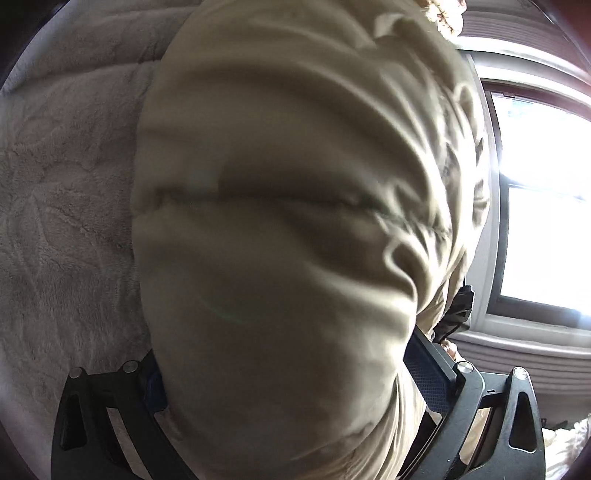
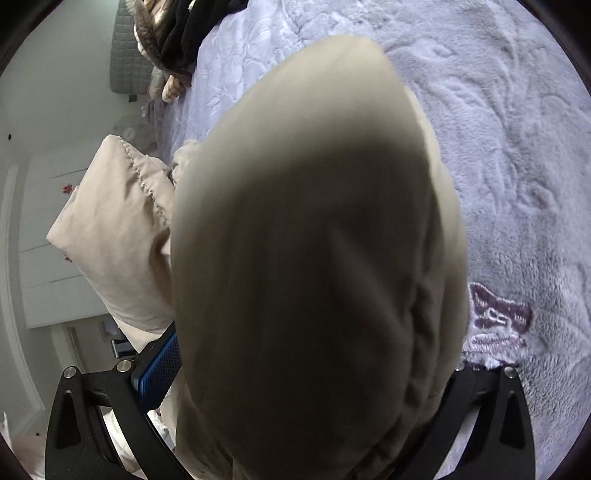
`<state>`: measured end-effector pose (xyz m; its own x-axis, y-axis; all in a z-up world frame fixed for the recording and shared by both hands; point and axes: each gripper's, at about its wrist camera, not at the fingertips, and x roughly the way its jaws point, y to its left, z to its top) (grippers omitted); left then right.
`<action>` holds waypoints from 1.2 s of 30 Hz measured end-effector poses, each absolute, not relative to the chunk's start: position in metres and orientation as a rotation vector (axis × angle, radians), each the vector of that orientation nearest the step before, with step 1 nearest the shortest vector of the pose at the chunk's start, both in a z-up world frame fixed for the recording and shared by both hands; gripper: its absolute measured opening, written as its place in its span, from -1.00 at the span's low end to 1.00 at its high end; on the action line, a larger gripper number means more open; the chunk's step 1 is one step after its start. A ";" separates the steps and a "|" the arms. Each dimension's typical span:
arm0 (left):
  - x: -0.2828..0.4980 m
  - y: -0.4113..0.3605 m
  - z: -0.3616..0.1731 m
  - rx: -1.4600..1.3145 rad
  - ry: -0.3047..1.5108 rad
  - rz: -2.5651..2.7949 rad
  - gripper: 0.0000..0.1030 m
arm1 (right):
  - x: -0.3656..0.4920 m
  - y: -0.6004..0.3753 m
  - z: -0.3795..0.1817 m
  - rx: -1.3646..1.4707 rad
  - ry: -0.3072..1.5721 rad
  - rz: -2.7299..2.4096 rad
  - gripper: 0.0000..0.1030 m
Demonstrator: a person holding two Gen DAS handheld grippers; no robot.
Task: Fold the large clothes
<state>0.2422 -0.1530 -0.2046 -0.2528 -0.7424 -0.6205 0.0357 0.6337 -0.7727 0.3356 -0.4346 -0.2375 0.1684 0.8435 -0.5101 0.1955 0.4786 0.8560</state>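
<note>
Both claws clamp the beige coat (image 1: 288,221): left gripper (image 1: 291,391), right gripper (image 2: 314,387). Window (image 1: 546,206) only in left view; clothes pile (image 2: 173,33) only in right.

Daylight is pouring in through the window (image 1: 543,206), blowing it out to white glare and leaving the beige garment (image 1: 288,229) backlit, soft and blurring up close. In the right wrist view the fabric (image 2: 314,258) is sitting out of focus with a dark shadow across its middle, while fisheye distortion is bending and darkening both frames' edges.
</note>
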 end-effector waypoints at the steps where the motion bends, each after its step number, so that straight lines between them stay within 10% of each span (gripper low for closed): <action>1: 0.242 -0.156 -0.200 -0.574 1.662 -0.820 0.90 | 0.335 -0.434 -0.235 1.019 1.352 0.592 0.77; 4: 0.239 -0.155 -0.182 -0.560 1.613 -0.818 0.71 | 0.331 -0.434 -0.222 1.043 1.311 0.610 0.18; 7: 0.241 -0.155 -0.162 -0.553 1.558 -0.845 0.65 | 0.331 -0.424 -0.202 1.011 1.278 0.632 0.03; 20: 0.317 -0.054 -0.101 -0.536 1.383 -0.843 0.66 | 0.400 -0.279 -0.143 0.936 1.132 0.729 0.03; 36: 0.383 0.022 -0.209 -0.545 1.449 -0.697 1.00 | 0.468 -0.166 -0.231 0.940 1.239 0.651 0.41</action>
